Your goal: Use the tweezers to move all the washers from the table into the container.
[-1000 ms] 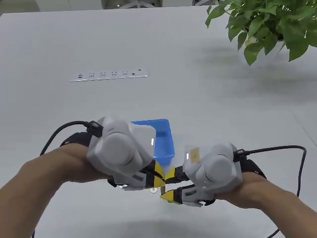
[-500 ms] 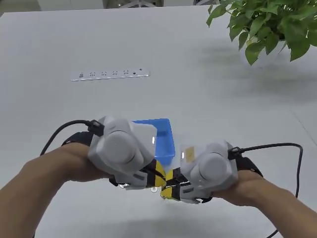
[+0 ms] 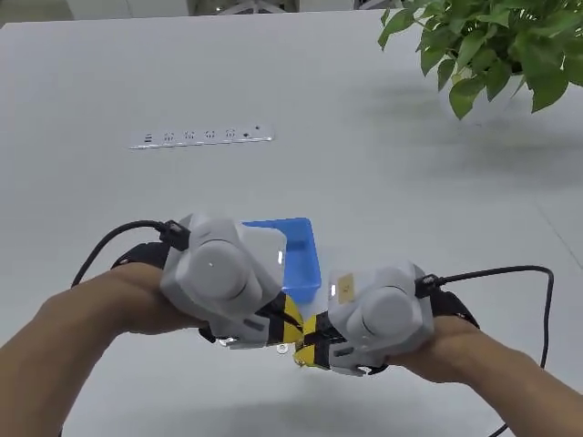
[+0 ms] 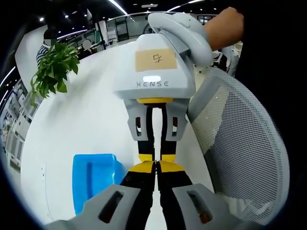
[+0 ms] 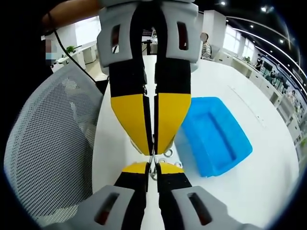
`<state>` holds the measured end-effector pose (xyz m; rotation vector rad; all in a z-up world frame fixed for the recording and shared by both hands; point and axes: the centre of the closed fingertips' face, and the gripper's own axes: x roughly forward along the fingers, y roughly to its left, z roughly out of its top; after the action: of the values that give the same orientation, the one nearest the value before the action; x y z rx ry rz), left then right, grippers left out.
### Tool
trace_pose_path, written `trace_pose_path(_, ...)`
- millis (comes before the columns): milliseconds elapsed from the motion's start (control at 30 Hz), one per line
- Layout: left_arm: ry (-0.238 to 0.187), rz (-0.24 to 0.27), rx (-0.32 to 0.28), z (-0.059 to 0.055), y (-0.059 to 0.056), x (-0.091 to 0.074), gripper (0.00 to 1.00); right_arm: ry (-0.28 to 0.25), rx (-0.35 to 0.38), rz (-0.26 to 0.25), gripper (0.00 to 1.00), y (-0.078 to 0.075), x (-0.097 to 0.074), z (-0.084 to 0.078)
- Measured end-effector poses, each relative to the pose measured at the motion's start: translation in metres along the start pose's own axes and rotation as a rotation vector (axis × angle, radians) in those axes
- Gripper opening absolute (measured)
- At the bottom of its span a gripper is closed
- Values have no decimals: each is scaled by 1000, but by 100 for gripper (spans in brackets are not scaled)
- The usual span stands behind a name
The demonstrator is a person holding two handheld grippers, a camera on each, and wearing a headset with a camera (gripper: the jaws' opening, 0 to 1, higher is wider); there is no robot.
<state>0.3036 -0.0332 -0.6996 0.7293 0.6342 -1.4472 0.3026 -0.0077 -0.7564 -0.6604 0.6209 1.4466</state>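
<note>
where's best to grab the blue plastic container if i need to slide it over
Probably the long side wall of the blue rectangular plastic container, from above: it sits open side up with upright walls, so one jaw goes inside, one outside.

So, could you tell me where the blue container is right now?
In the head view the blue container sits on the table just beyond the left hand-held gripper, partly hidden by it.

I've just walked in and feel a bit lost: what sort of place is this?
Most likely an open-plan office or lab. A large white table has a power strip set in it, a potted plant stands on one corner, and a mesh office chair sits beside it.
</note>
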Motion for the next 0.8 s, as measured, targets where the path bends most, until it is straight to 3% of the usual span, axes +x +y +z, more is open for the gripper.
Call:
trace_pose_path(333, -2, 6, 6, 1, 1, 2, 5, -9, 47, 1, 4, -1, -2, -1)
trace_pose_path(800, -24, 16, -6, 2, 1, -2, 8, -18, 56, 0, 4, -1, -1, -1)
